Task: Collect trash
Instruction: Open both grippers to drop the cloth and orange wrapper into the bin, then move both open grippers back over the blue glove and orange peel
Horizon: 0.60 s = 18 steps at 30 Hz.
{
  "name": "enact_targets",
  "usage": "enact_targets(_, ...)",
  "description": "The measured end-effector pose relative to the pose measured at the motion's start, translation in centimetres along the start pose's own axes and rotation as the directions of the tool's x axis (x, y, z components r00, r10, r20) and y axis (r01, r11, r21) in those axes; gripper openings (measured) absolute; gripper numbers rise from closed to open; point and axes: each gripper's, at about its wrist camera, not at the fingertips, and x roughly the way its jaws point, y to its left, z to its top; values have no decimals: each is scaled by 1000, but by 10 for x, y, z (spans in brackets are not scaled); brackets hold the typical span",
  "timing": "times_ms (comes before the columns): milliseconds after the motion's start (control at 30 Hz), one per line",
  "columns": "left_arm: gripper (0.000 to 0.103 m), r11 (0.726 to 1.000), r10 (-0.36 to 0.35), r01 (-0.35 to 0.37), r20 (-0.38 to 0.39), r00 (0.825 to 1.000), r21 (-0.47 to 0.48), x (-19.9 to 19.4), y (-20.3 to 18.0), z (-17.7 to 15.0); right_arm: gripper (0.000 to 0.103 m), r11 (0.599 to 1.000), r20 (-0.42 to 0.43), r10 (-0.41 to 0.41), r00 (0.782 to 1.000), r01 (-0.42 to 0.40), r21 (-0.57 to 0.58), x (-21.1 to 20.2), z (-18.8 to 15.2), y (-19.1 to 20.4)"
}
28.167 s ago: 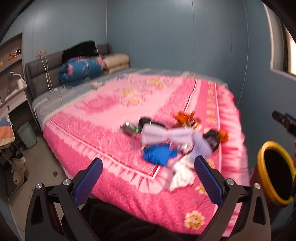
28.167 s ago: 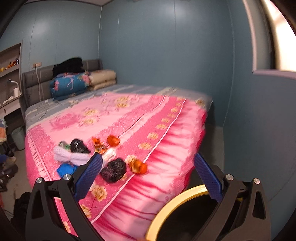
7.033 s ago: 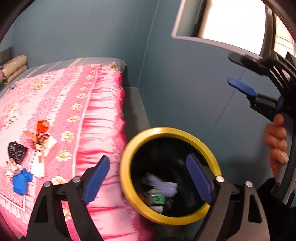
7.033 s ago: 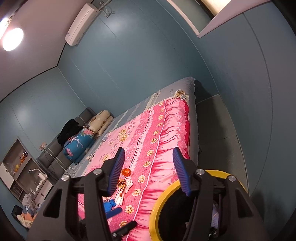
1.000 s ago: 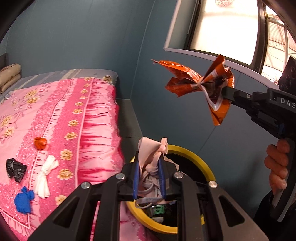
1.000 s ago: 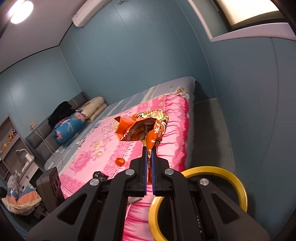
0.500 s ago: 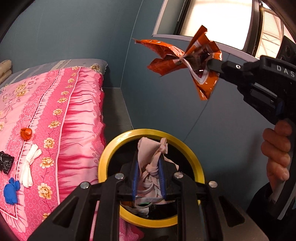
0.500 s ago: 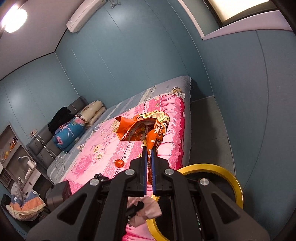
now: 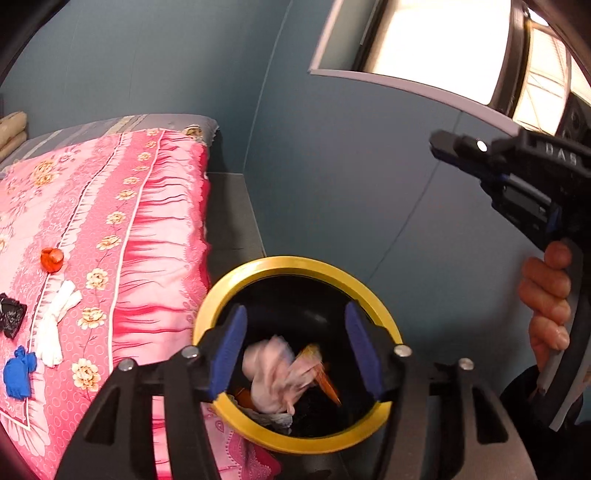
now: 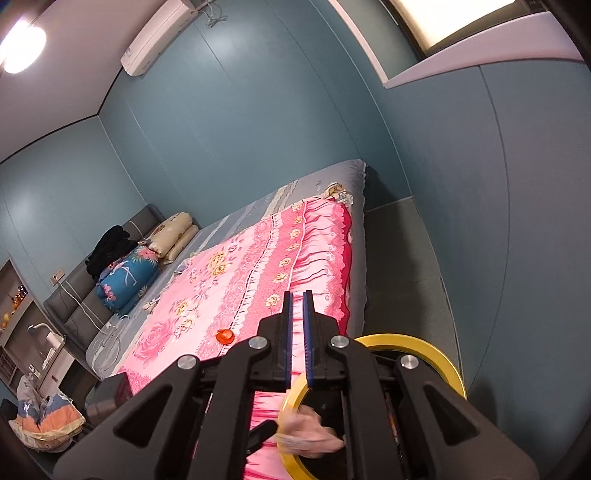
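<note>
Both loads just released: left gripper [image 9: 293, 349] jaws opening, empty; pink rag [image 9: 273, 376] and orange wrapper [image 9: 325, 376] dropping into yellow-rimmed bin [image 9: 295, 264]. Right gripper [image 10: 297, 302] jaws near-shut, empty. More trash [image 9: 48, 328] remains on bed [image 9: 147, 221].

The room was evenly lit, with no harsh shadows on the bed [image 9: 110, 229]. Daylight through the window [image 9: 436, 48] blew out to plain white in the left wrist view, and its frame [image 10: 454, 26] glared the same way in the right. A round ceiling lamp [image 10: 22, 44] burned as a hot spot with a soft halo at the upper left of the right wrist view. Both fisheye pictures bent walls and sills into curves and darkened to black at the corners. Inside the bin [image 9: 295, 266] it was dim, and the pink rag [image 9: 273, 376] was smeared by motion blur, as was the orange wrapper [image 9: 325, 373]. The blue walls showed faint sheen.
</note>
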Motion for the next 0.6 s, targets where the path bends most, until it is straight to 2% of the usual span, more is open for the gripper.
enact_targets(133, 66, 999, 45, -44, 19, 999, -22, -9, 16, 2, 10, 1000, 10, -2, 1000, 2, -4, 0, 0, 2)
enact_targets(167, 67, 998, 56, -56, 25, 998, -28, -11, 20, 3, 21, 1000, 13, 0, 1000, 0, -2, 0, -1, 0)
enact_targets(200, 67, 996, 76, -75, 33, 997, -39, -15, 27, 4, 37, 1000, 16, 4, 1000, -4, -1, 0, -2, 0)
enact_targets(233, 68, 995, 92, -90, 40, 995, -46, -18, 33, 4, 42, 1000, 20, 6, 1000, -5, -8, 0, -3, 3)
enact_targets(400, 70, 981, 177, -171, 55, 983, -93, -36, 66, 4, 42, 999, 7, 4, 1000, -3, -41, 5, -4, 11)
enact_targets(600, 71, 952, 280, -267, 67, 958, -152, -64, 114, -1, 42, 992, -73, 69, 995, -76, -101, 32, -6, 40)
